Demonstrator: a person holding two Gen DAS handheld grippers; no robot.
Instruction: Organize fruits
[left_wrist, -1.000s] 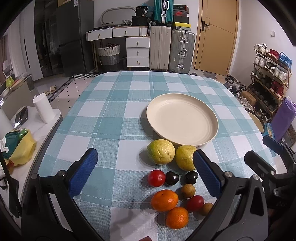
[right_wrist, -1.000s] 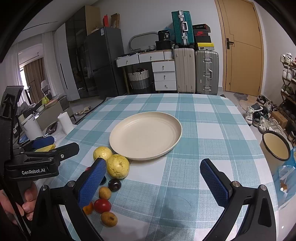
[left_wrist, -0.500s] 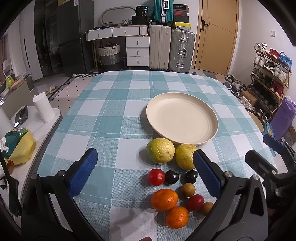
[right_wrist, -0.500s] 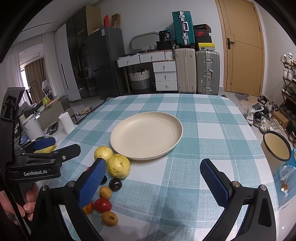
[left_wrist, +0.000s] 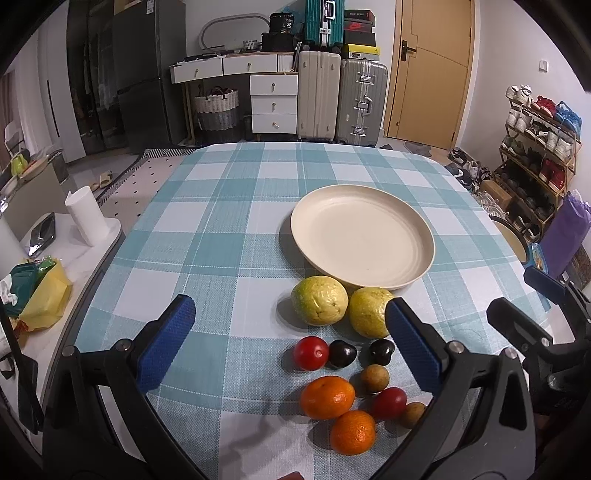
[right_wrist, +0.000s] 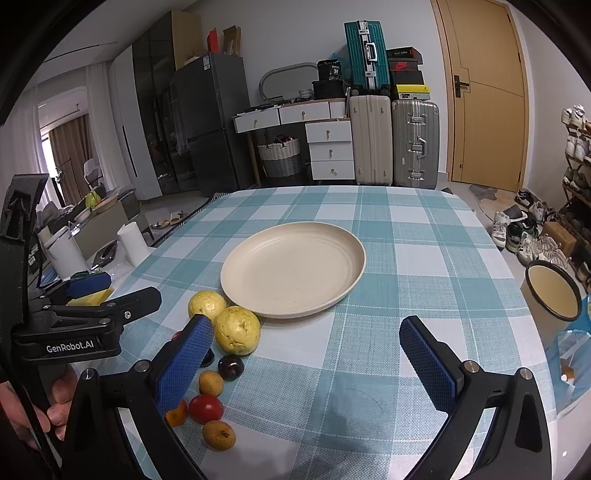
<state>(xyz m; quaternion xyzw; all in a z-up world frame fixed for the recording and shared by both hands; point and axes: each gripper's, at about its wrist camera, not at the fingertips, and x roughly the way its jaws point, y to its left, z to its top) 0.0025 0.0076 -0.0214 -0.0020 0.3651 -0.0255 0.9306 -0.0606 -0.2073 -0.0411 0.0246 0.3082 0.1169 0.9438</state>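
The left gripper (left_wrist: 291, 345) hovered low over the checked desk (left_wrist: 207, 229), its blue pads spread wide apart and holding nothing. The right gripper (right_wrist: 306, 363) was likewise spread wide and empty over the lower middle of its frame.

In the left wrist view the cream plate (left_wrist: 362, 236) sat right of centre, bare. Just below its near rim lay two yellow-green guavas (left_wrist: 319, 300) side by side, apart from the plate or barely at its edge; the right one (left_wrist: 369, 312) was partly behind the right pad. Below them ran a row of a red tomato (left_wrist: 311, 353) and two dark plums (left_wrist: 342, 353), the tomato touching the first plum. Lower still sat a brown longan (left_wrist: 374, 377), a second tomato (left_wrist: 389, 402), another longan (left_wrist: 413, 414) and two oranges (left_wrist: 327, 397) touching each other at lower centre.

In the right wrist view the fruit cluster lay at lower left, beside the left pad, and the plate (right_wrist: 293, 269) sat mid-frame. An enamel bowl (right_wrist: 552, 295) stood at the right edge.
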